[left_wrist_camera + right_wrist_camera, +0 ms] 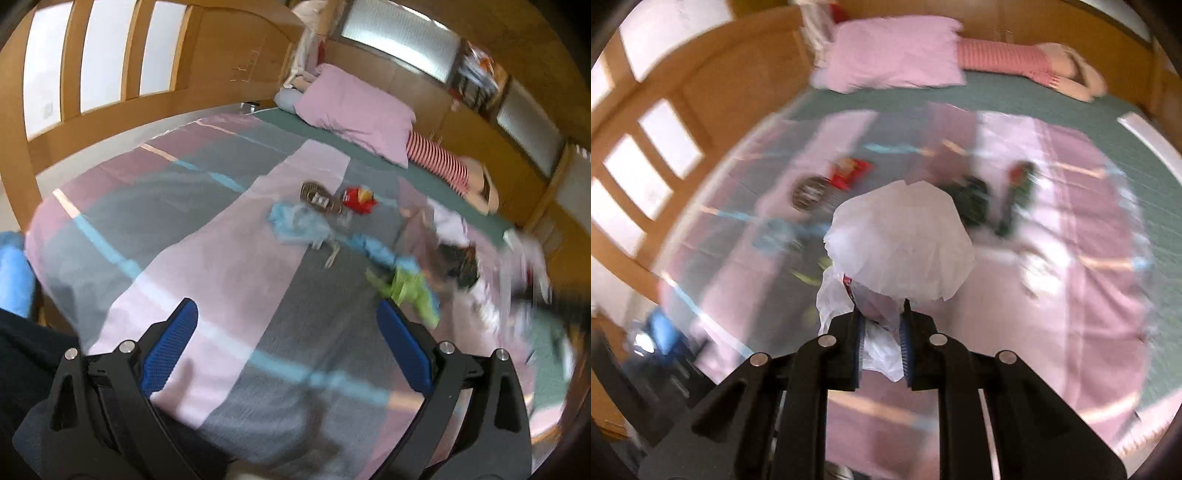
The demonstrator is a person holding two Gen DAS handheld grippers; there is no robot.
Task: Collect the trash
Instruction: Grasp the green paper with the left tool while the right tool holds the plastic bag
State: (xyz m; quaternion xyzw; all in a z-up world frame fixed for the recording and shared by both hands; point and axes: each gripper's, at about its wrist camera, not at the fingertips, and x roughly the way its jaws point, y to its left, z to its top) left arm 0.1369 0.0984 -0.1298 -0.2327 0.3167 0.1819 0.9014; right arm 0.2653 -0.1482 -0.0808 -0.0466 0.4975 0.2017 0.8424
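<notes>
L wrist view: left gripper (pixel 286 345) spread wide, nothing btwn the blue pads, hanging over the near part of the bed (pixel 221 295) w/ its pink/grey/blue striped cover. Trash lies ahead of it, mid-bed: red snack wrapper (pixel 357 199), round brownish packet (pixel 319 197) just beside it, crumpled light-blue plastic (pixel 299 225) nearer, green scrap (pixel 413 291) ahead and to the right, close to the right pad. Further right a dark blurred heap, can't make out what. Pink pillow (pixel 354 114) at the far end, well apart from the litter.

R wrist view: right gripper (pixel 882 343) pressed together on a white plastic bag (pixel 901 243); bag's neck pinched btwn the pads, its body ballooning fwd of the fingertips, something red-edged showing at the neck. No sign it rests on the bed. Much blur. Red wrapper (pixel 849 171) and round packet (pixel 809 194) lie beyond the bag, up-left; dark-green items (pixel 975 203) beyond it, up-right.

Judgement: right hand is busy w/ the bag, so the free left gripper is the one to pick. Green scrap looks nearest to it, ahead-right; its long axis runs roughly diagonal, so prob. a slight wrist roll needed to close across it. Bag mouth must then come toward the left.
</notes>
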